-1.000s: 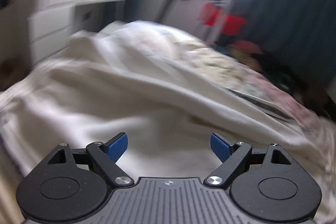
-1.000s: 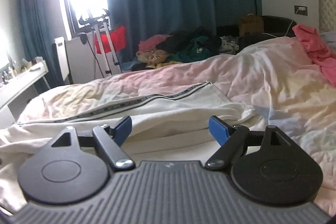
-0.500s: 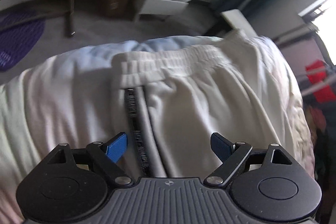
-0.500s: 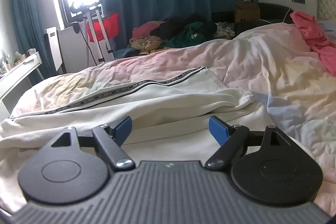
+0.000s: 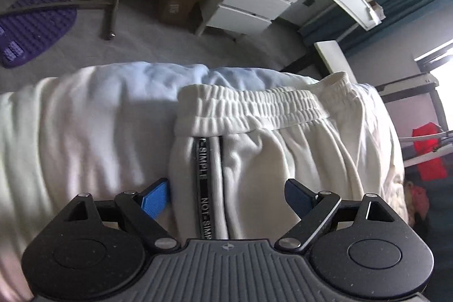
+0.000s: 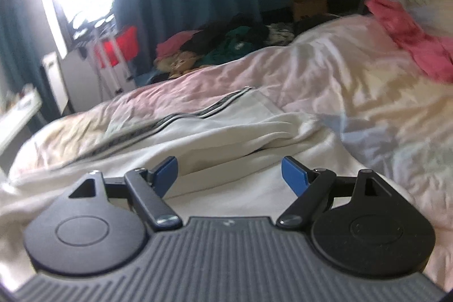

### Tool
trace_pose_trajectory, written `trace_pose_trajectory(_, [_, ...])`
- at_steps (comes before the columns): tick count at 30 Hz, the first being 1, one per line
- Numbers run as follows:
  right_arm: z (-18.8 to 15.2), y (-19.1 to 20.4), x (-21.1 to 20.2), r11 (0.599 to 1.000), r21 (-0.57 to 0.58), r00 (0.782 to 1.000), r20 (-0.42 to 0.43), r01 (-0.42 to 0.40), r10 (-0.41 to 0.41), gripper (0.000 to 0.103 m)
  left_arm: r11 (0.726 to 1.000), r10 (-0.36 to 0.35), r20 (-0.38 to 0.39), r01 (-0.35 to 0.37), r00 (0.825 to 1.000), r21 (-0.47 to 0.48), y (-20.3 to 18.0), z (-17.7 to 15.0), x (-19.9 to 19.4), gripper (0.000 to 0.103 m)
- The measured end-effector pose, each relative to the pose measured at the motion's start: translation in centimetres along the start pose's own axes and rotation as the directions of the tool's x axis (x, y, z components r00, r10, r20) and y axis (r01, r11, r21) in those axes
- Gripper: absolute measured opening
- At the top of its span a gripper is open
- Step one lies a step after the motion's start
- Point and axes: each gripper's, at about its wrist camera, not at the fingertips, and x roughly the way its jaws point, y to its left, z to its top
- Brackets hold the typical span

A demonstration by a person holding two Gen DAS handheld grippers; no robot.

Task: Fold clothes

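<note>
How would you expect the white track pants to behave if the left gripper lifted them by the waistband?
The white track pants look soft and creased, so probably floppy, legs trailing. The gathered elastic waistband may stretch but grip well.

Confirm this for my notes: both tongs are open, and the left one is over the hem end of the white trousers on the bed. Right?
Not quite. The left tongs are over the waistband end of the white trousers, not the hem; the left wrist view shows the gathered elastic. Both are open, the right tongs too.
</note>
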Motion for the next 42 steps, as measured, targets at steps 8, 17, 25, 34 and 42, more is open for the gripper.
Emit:
trace_pose_trajectory(8, [-0.8, -9.3, -1.5, 0.896, 0.428, 0.992, 0.003, 0.114, -0.128, 0.082, 0.985, -0.168, 0.032, 0.169, 0.985, -0.045, 1.4, -0.3, -0.8, 0.076])
trace_pose_trajectory(17, [-4.7, -15.4, -2.4, 0.72, 0.605, 0.936, -0.152, 0.342, -0.316, 0.082, 0.99, 0.008, 0.073, 0.002, 0.997, -0.139, 2.8, -0.1, -0.3, 0.071])
trace_pose_trajectory(25, [-7.1, -17.4, -0.2, 0.589, 0.763, 0.964, -0.202, 0.267, -0.174, 0.058, 0.997, -0.072, 0.094, 0.071, 0.993, 0.021, 0.3, -0.8, 0.3, 0.039])
trace_pose_trajectory(34, [-6.0, -16.3, 0.6, 0.646, 0.726, 0.971, -0.164, 0.237, -0.173, 0.008, 0.966, -0.218, 0.115, 0.231, 0.969, -0.117, 3.7, 0.5, -0.8, 0.012])
trace_pose_trajectory(42, [-2.3, -13.2, -4.0, 0.737, 0.671, 0.983, 0.07, 0.08, -0.171, 0.007, 0.92, -0.351, 0.131, 0.368, 0.927, -0.133, 5.5, 2.1, -6.4, 0.012])
